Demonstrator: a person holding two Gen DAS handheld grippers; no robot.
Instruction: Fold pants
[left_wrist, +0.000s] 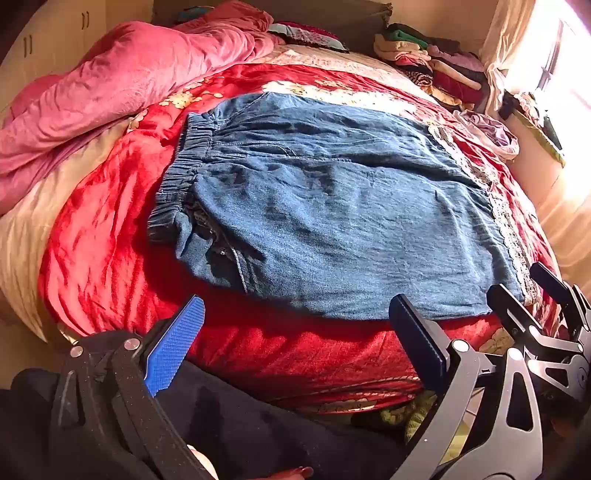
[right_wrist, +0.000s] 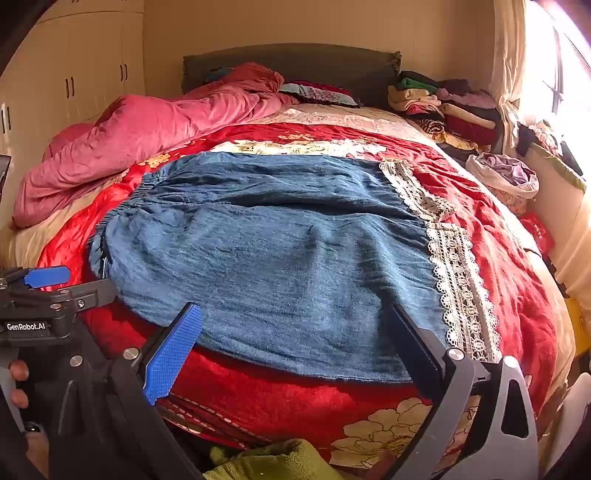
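Blue denim pants (left_wrist: 325, 206) lie flat across the red floral bedspread (left_wrist: 110, 236), elastic waistband (left_wrist: 184, 166) at the left, lace-trimmed hems (left_wrist: 506, 221) at the right. They also show in the right wrist view (right_wrist: 280, 251), with the lace hems (right_wrist: 458, 280) on the right. My left gripper (left_wrist: 295, 314) is open and empty, held just off the pants' near edge. My right gripper (right_wrist: 295, 321) is open and empty over the near edge of the pants by the hems; it also shows in the left wrist view (left_wrist: 532, 284).
A pink quilt (left_wrist: 122, 85) is bunched at the far left of the bed. A stack of folded clothes (left_wrist: 432, 59) sits at the far right by the headboard. A purple garment (right_wrist: 506, 173) lies by the bright window. Green fabric (right_wrist: 273, 461) lies below the bed's near edge.
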